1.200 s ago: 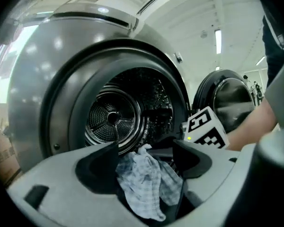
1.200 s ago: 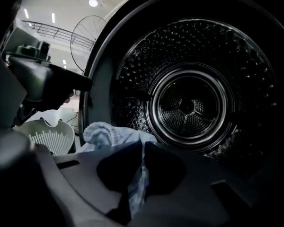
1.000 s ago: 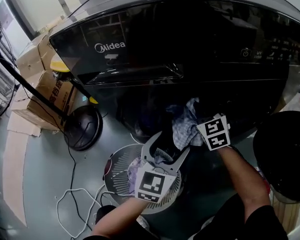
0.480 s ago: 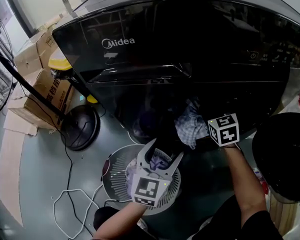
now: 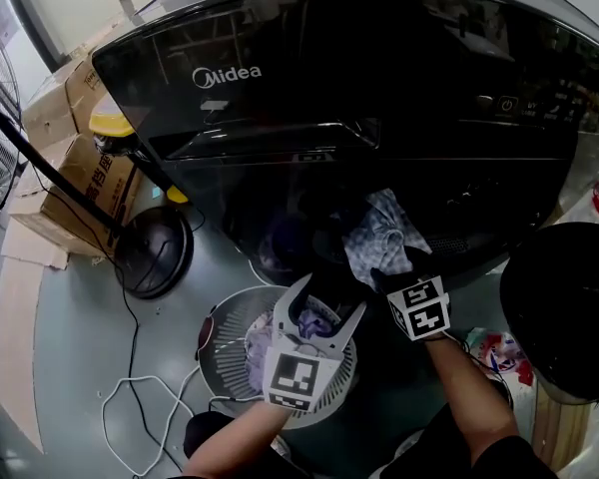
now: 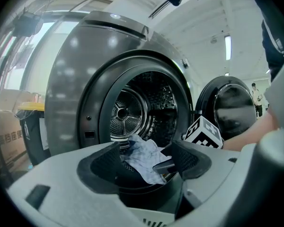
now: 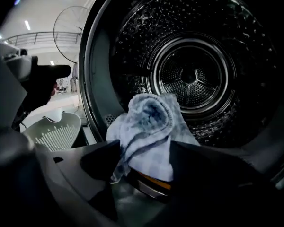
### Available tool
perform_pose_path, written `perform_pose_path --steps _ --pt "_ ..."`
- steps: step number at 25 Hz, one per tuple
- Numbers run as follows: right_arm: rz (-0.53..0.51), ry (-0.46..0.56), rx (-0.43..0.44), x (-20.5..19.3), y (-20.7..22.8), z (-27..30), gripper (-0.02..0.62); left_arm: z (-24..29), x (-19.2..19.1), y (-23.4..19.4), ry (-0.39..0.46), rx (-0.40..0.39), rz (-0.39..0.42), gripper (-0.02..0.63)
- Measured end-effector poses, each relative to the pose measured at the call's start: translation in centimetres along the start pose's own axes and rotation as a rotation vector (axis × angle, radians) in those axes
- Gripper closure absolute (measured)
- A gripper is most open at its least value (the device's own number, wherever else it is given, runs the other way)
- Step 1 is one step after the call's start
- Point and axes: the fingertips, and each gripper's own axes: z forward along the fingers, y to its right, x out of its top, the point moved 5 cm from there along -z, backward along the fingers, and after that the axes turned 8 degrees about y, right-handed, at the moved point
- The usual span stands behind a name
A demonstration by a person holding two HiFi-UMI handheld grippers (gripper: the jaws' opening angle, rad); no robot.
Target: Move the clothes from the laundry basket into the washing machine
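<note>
A blue-white checked cloth [image 5: 379, 236] hangs over the lower rim of the black washing machine's [image 5: 379, 78] opening. In the right gripper view the cloth [image 7: 151, 122] lies bunched in front of the steel drum [image 7: 194, 74]. My right gripper [image 5: 387, 275] sits just below it. Its jaws have just been opening and stand wide, the cloth loose between them and unpressed. My left gripper [image 5: 315, 312] hovers open over the grey laundry basket [image 5: 230, 332], which holds purple and white clothes [image 5: 262, 352]. Nothing is between the left jaws [image 6: 144, 157].
The washer's round door [image 5: 564, 307] hangs open at the right. A fan stand's black base [image 5: 155, 252] and cardboard boxes [image 5: 90, 183] are at the left. A white cable [image 5: 145, 407] curls on the floor beside the basket.
The right gripper has let go of the checked cloth, opened its jaws and dropped down and back from the opening. The cloth stays on the rim. The left gripper has hardly moved.
</note>
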Motion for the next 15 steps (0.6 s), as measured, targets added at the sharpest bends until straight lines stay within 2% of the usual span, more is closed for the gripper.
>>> perform_pose_path --steps 3,5,6,10,15 --pt "-0.032 -0.006 -0.062 -0.3 0.1 0.5 0.317 -0.1 -0.7 -0.1 -0.016 -0.001 0.006 0.264" --pt "-0.021 -0.004 -0.079 0.1 0.2 0.4 0.472 -0.3 -0.9 -0.2 -0.019 -0.002 0.002 0.264" --pt "-0.007 -0.004 -0.081 0.4 0.3 0.3 0.52 -0.4 -0.9 -0.3 -0.018 -0.001 0.001 0.264" --pt "0.037 0.037 -0.095 2.2 1.4 0.1 0.541 -0.8 -0.8 -0.7 -0.011 0.008 -0.007 0.265" --pt "-0.005 0.09 -0.182 6.4 5.1 1.7 0.535 -1.3 -0.9 -1.3 -0.014 0.021 -0.015 0.276"
